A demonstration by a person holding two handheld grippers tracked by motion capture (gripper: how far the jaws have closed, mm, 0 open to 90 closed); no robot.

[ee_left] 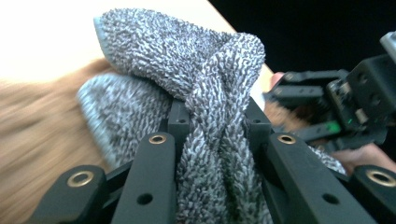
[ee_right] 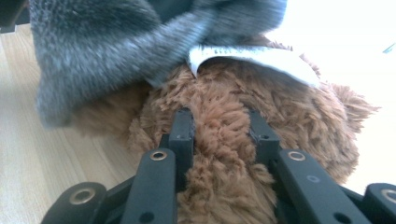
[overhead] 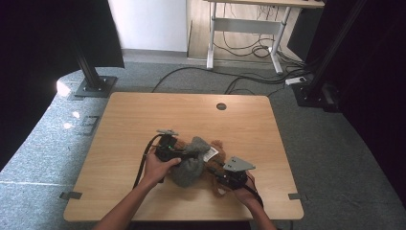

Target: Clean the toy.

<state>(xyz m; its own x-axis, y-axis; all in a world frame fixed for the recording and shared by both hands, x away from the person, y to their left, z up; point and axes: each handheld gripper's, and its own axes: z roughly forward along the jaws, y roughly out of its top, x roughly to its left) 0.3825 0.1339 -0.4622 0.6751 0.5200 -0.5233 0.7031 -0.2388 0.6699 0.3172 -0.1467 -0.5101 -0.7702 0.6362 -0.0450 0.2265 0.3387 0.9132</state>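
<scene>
A brown plush toy (overhead: 216, 146) lies on the wooden table (overhead: 134, 115), partly covered by a grey knitted garment (overhead: 190, 160) with a white label (overhead: 209, 154). My left gripper (overhead: 184, 154) is shut on a bunched fold of the grey garment (ee_left: 212, 116), which fills the space between its jaws. My right gripper (overhead: 214, 171) is shut on the brown plush toy (ee_right: 219, 140), its fur pinched between the jaws. In the right gripper view the grey garment (ee_right: 107, 51) drapes over the toy's upper part and the white label (ee_right: 261, 58) sticks out. The right gripper's body (ee_left: 345, 102) shows in the left gripper view.
A round cable hole (overhead: 221, 106) sits near the table's far edge. Black stands (overhead: 93, 81) rise from the floor beyond the table on both sides, and cables (overhead: 249, 81) trail across the floor toward a desk frame (overhead: 244, 26).
</scene>
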